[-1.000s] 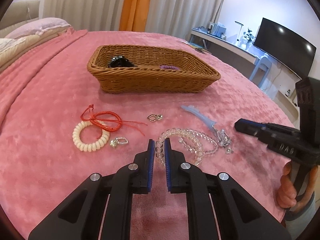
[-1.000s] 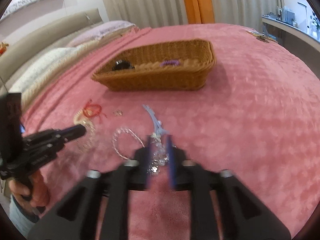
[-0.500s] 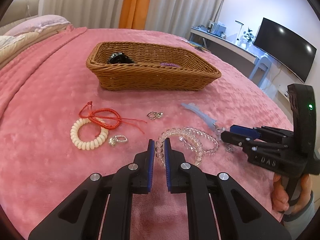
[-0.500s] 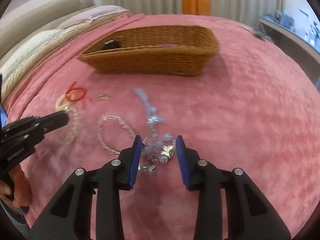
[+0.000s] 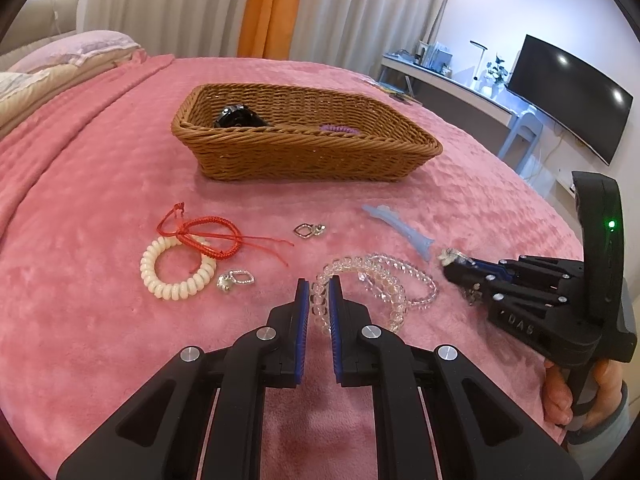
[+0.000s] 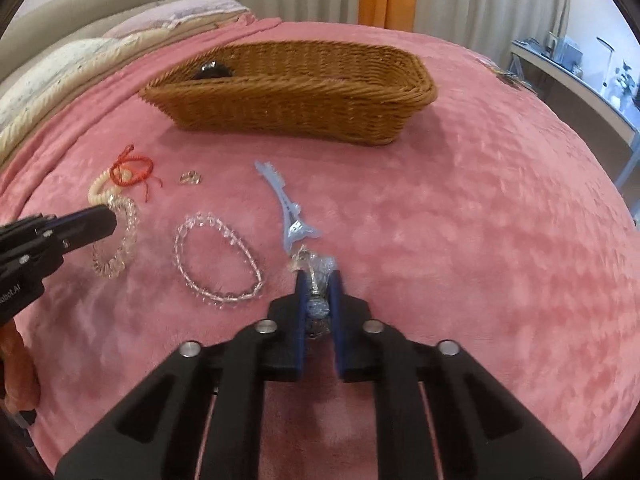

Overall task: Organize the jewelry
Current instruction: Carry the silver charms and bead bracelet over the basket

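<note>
Both grippers sit low over a pink blanket point(image 5: 100, 208) covering a bed. The left gripper point(image 5: 319, 288) has its blue pads closed on the near end of a chunky clear bead bracelet point(image 5: 320, 300), which lies flat on the blanket; a thinner clear bead strand point(image 6: 216, 260) lies just beside it, and in the left wrist view the two overlap. The right gripper point(image 6: 318, 280) has just been closing its jaws and now pinches a silver sparkly jewelry piece point(image 6: 316, 280), part of which sticks out past the fingertips toward a light blue hair clip point(image 6: 286, 208); whether the piece touches the clip cannot be told. A hand point(image 5: 560, 392) grips the right gripper's handle at the right edge of the left wrist view. Loose items remaining on the blanket: a cream spiral hair tie point(image 5: 176, 268) with a red cord bracelet point(image 5: 208, 234) lying across its upper side, a small silver charm point(image 5: 236, 280) just beside the hair tie, and a second small silver charm point(image 5: 309, 230) between the cord and the hair clip. A wicker basket point(image 5: 304, 156) stands farther back on the blanket, well apart from both grippers. It holds a black object point(image 5: 238, 116) at its left end and a purple coiled item point(image 5: 340, 129) near the right; neither can be identified further.
</note>
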Demonstrator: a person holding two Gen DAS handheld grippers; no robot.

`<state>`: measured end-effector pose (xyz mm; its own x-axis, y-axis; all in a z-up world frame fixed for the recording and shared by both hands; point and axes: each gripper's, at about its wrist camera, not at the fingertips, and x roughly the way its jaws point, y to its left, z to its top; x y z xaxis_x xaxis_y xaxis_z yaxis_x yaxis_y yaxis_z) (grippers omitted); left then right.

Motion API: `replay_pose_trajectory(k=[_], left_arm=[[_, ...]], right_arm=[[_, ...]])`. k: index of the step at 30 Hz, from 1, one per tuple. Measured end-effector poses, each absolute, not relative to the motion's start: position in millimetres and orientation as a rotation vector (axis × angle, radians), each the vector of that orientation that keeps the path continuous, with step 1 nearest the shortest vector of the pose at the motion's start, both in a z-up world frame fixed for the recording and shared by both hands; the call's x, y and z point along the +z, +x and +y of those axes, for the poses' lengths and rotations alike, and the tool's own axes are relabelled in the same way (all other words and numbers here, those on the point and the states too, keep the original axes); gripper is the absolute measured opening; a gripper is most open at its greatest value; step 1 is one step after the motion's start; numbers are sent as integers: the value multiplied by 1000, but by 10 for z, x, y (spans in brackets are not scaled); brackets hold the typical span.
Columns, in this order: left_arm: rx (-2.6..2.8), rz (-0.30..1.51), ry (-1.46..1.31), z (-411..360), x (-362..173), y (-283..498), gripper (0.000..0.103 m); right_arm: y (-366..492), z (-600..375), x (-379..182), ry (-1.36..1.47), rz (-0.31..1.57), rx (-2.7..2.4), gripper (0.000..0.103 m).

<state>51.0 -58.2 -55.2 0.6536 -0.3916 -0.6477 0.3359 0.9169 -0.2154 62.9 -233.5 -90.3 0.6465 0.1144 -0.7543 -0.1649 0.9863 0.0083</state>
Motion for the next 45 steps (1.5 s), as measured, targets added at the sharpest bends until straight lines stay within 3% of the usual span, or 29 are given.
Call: replay_pose_trajectory(k=[11,20,25,34,45], left_arm=[[-415,692,-108,-512,-369,449,8],[-380,537,-70,-490,601,510,8],[-358,480,-57,-590,969,934,8],[-348,529,-97,-812,556,1803,8],[-352,638,-95,-900,-50,2205,8]], right_arm=[[400,-2500,-438,50,700,214,7],[539,-2481,589,49,543,228,7],[1004,-2377,857,32,505,226,7],[2125,-2356,369,96,633,227,7],[2549,-2502,-310,177,768,218,8]])
